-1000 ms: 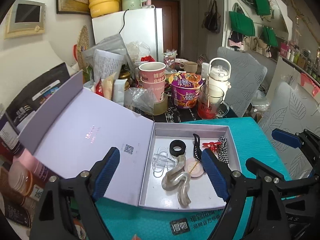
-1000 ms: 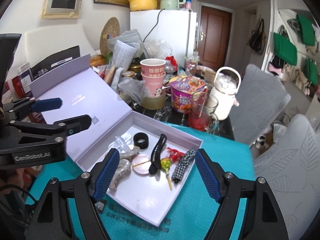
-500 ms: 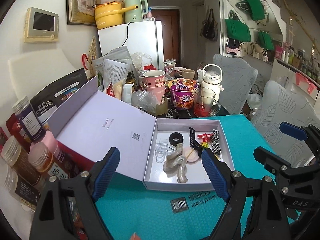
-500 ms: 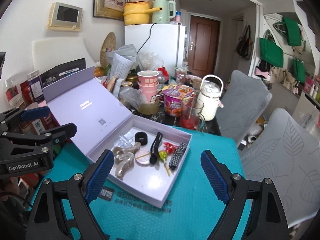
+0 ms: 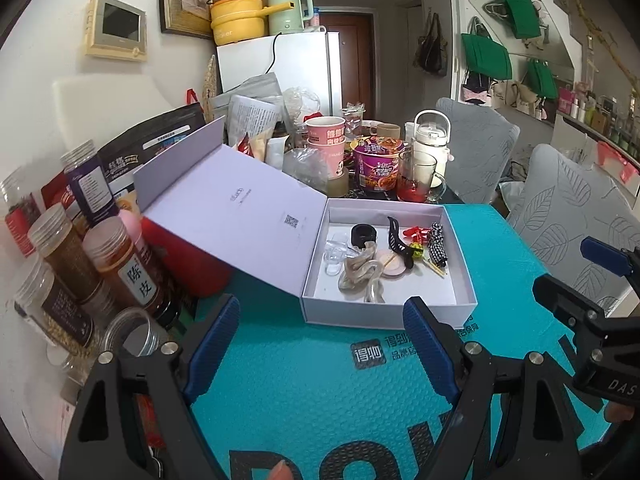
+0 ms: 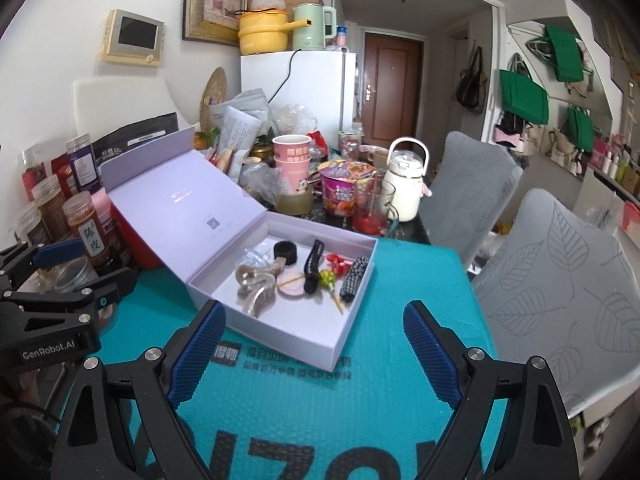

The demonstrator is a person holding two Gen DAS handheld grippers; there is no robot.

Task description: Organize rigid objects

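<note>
Covering the near part of the tabletop is a teal bubble-textured mat (image 5: 304,380) printed with black lettering. On it, toward the middle, sits a shallow pale lilac cardboard box (image 5: 384,312), its hinged lid (image 5: 236,204) thrown open to the left and leaning back over a red container (image 6: 134,236).

Inside the box lie small items: a black ring of tape (image 5: 363,235) at the far side, clear plastic clips (image 5: 335,250) at the left, a beige marbled wavy claw clip (image 5: 360,274), a round pink compact (image 5: 392,264), a black curved hair clip (image 5: 398,236), red clips (image 5: 414,233) and a black-and-white checked hair tie (image 5: 438,244) at the right.

Beyond the box the tabletop is crowded: stacked pink paper cups (image 6: 291,158), a purple instant-noodle bowl (image 6: 342,190), a glass mug with red liquid (image 6: 370,210) and a white kettle-shaped bottle (image 6: 406,184). Spice jars with clear lids (image 5: 108,264) stand at the left. A white fridge (image 6: 312,88) against the far wall carries a yellow pot (image 6: 264,32) and a pale green kettle (image 6: 310,26). Two grey leaf-patterned chairs (image 6: 560,280) stand at the right, and green bags (image 6: 522,96) hang on the right wall.

Both tongs hover over the near mat, angled down toward the box and well short of it. The left tongs (image 5: 320,348) are spread wide with nothing between the blue pads. The right tongs (image 6: 314,354) are likewise spread and empty, to the right of the left pair.
</note>
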